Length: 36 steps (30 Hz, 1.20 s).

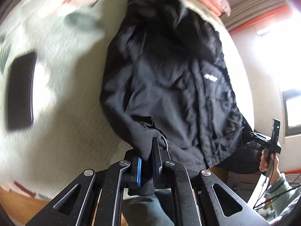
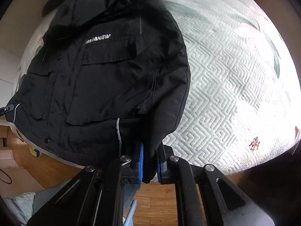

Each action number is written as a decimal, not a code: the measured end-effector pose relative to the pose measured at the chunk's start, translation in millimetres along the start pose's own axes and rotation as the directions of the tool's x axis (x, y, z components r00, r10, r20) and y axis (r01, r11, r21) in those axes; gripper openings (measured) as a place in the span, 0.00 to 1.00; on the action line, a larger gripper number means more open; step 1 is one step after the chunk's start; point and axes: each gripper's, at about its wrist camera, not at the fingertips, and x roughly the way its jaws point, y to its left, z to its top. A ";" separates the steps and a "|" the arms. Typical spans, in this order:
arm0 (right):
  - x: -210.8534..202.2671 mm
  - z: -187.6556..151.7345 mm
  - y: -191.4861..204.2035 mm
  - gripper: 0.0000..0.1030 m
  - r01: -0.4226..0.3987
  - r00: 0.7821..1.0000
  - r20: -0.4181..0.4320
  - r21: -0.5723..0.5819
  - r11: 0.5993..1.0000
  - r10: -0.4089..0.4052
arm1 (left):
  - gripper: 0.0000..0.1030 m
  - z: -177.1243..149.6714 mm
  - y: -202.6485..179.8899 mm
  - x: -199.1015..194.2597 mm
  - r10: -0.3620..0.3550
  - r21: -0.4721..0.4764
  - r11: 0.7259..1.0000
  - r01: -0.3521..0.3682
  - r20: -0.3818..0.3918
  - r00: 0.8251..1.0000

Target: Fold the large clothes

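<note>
A large black hooded jacket [image 1: 169,79] with a white chest logo lies lengthwise on the bed, hood at the far end. My left gripper [image 1: 147,162] is shut on a fold of its hem at one bottom corner, and the cloth is lifted off the bed there. In the right wrist view the same jacket [image 2: 112,71] fills the left half, front side up with flap pockets. My right gripper [image 2: 149,162] is shut on the other bottom corner of the hem, black cloth pinched between its blue pads [image 2: 140,162]. The right gripper's body also shows at the edge of the left wrist view.
The bed has a pale green quilted cover [image 2: 225,94] with a flower print. A black flat device [image 1: 20,92] lies on it left of the jacket. Wooden floor [image 2: 160,197] runs along the bed's near edge. A person's hand [image 1: 267,162] grips the right gripper's handle.
</note>
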 end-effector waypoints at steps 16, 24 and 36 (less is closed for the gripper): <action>-104.3 114.5 -25.6 0.11 -0.009 0.974 0.225 0.094 0.996 -0.013 | 0.08 132.3 -23.8 -81.0 -0.142 0.074 0.989 0.125 0.291 0.946; -110.0 228.4 -32.5 0.10 -0.008 0.947 0.322 0.048 0.999 -0.008 | 0.08 218.4 -25.0 -87.3 -0.120 0.023 0.992 0.121 0.396 0.911; -14.6 424.5 -52.0 0.10 -0.040 0.960 0.278 0.010 0.999 0.036 | 0.08 365.4 -7.8 -11.6 0.029 -0.165 0.985 0.051 0.448 0.894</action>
